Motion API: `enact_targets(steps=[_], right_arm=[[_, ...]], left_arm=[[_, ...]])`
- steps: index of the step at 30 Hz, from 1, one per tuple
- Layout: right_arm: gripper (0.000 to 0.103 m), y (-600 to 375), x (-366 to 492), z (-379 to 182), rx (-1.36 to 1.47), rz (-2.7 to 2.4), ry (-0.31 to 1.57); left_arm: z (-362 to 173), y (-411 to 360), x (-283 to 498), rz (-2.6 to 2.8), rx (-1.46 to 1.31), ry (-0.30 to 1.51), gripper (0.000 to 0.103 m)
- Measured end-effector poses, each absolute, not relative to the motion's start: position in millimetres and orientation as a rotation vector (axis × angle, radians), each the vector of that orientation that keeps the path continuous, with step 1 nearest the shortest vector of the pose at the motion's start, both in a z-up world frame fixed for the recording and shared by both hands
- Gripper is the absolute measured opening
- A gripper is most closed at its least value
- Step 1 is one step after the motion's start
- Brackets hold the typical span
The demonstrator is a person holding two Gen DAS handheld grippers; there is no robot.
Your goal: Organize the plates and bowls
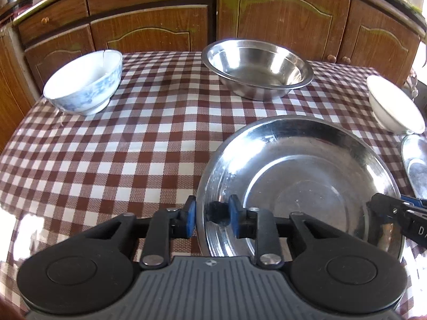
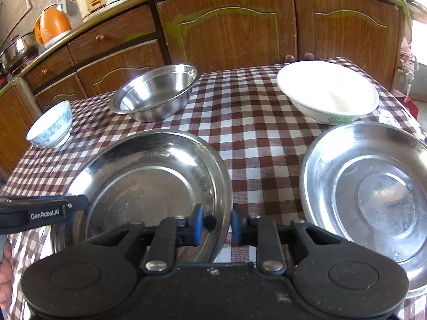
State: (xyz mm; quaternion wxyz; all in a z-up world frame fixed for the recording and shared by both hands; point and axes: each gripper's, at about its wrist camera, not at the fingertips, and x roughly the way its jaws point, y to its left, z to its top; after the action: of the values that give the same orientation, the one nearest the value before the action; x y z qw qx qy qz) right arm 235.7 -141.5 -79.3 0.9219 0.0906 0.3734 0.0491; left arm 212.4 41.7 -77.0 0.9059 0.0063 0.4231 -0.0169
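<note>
We are pinching the shiny round steel plate [image 1: 299, 186] at the near desk [image 1: 106, 160] edge: left tool [image 1: 210, 220] on its left rim, right tool [image 2: 217, 224] on its right rim, plate lying between them.

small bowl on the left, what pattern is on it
White with a blue floral print, small bowl; clearest in the left wrist view.

surface cloth [image 1: 106, 160]: brown-white check | small bowl [image 1: 85, 85]: white, blue pattern | wide bowl [image 2: 328, 90]: white, green mark | plates [image 2: 149, 181]: silver steel | tongs pads [image 1: 190, 220]: blue | cabinets [image 2: 226, 26]: brown woodgrain
</note>
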Motion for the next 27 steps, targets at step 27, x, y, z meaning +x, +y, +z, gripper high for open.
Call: enact_targets(steps=[27], right_arm=[[0.023, -130.6, 187.9, -19.2, 0.103, 0.114, 0.606]], left_arm=[[-20.1, 50.0, 170.3, -0.022, 0.004, 0.757, 0.021]])
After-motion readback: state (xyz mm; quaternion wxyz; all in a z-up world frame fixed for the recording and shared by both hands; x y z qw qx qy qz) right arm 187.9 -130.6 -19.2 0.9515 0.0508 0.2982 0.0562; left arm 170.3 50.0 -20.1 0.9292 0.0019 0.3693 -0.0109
